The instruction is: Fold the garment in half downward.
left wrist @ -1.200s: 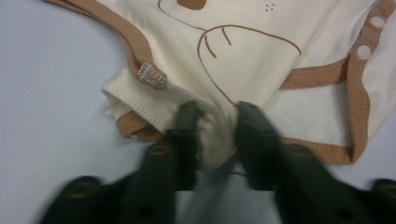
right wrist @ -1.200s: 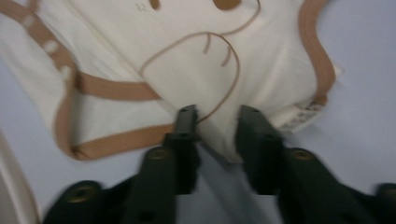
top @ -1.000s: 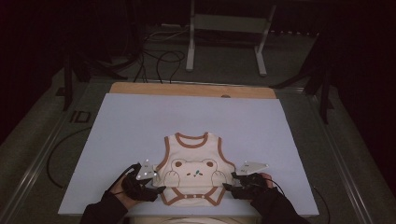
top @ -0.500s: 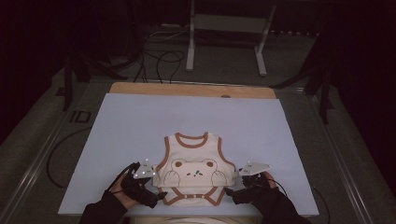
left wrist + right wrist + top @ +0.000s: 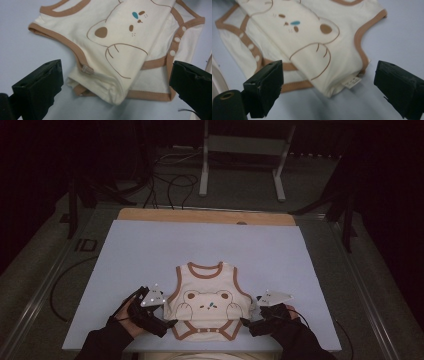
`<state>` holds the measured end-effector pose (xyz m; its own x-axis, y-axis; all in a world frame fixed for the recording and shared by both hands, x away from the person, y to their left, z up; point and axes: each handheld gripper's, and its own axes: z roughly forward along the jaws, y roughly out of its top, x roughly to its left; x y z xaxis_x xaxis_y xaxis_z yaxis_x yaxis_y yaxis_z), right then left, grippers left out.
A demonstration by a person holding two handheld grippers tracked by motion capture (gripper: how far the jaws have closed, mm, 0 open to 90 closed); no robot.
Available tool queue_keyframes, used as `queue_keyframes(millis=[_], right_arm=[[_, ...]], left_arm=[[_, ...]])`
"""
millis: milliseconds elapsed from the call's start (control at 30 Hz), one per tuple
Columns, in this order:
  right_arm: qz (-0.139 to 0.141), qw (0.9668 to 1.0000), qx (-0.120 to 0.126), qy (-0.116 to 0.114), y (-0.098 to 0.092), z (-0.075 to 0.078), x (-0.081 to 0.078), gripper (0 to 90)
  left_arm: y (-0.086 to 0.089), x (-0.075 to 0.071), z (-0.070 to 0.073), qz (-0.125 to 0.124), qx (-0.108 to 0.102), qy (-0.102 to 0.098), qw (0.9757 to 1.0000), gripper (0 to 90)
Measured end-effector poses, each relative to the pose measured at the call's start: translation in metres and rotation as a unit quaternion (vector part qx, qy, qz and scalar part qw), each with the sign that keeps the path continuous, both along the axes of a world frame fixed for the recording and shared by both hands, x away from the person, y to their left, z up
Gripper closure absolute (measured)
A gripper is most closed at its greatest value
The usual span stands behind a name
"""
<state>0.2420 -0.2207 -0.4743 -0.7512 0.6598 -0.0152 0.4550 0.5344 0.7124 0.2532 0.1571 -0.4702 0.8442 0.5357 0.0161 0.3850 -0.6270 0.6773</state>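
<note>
A cream baby bodysuit (image 5: 207, 305) with brown trim and a bear print lies flat near the front of the pale blue mat (image 5: 150, 250), its sides folded under. My left gripper (image 5: 167, 324) sits at its lower left corner and my right gripper (image 5: 246, 322) at its lower right. Both pairs of jaws have just been opening. In the left gripper view the folded edge of the bodysuit (image 5: 120, 37) lies between the wide jaws of the left gripper (image 5: 117, 72), untouched. In the right gripper view the bodysuit (image 5: 312, 32) and its label corner lie likewise between the jaws of the right gripper (image 5: 332, 72).
The mat stretches well beyond the garment to the left, right and far side. A wooden strip (image 5: 200, 215) borders its far edge. Behind it stand a metal stand (image 5: 240, 150) and loose cables (image 5: 170, 185) on the floor.
Both grippers have eased slightly outward from the bodysuit's lower corners. The bodysuit lies still in the same spot.
</note>
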Motion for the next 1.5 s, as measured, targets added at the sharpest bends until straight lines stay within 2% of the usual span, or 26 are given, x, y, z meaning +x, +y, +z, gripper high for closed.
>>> queue_keyframes(millis=[100,267,467,767,967,1100,1500], right_arm=[[0.0,0.9999,-0.001,-0.014,0.002,0.008,0.002,9.0],[0.007,0.9991,0.004,-0.041,0.004,0.027,0.009,9.0],[0.013,0.9978,0.004,-0.065,0.007,0.048,0.019,9.0],[0.017,0.996,0.0,-0.088,0.011,0.068,0.034,9.1],[0.022,0.9949,-0.003,-0.098,0.015,0.074,0.044,9.0],[0.024,0.9946,-0.005,-0.101,0.017,0.074,0.052,9.1],[0.037,0.9954,-0.008,-0.088,0.024,0.071,0.079,9.1]], left_arm=[[0.0,0.005,0.002,-0.004,-0.005,0.005,1.0,0.0],[0.002,0.012,0.009,-0.014,-0.003,0.002,0.9999,0.0],[0.0,0.021,0.023,-0.032,0.006,-0.006,0.9994,0.0],[-0.005,0.033,0.04,-0.05,0.017,-0.019,0.9985,0.0],[-0.005,0.042,0.045,-0.062,0.0,-0.02,0.9979,0.0],[-0.006,0.048,0.046,-0.076,0.009,-0.022,0.9968,0.0],[-0.01,0.07,0.05,-0.1,0.012,-0.016,0.9948,0.0]])
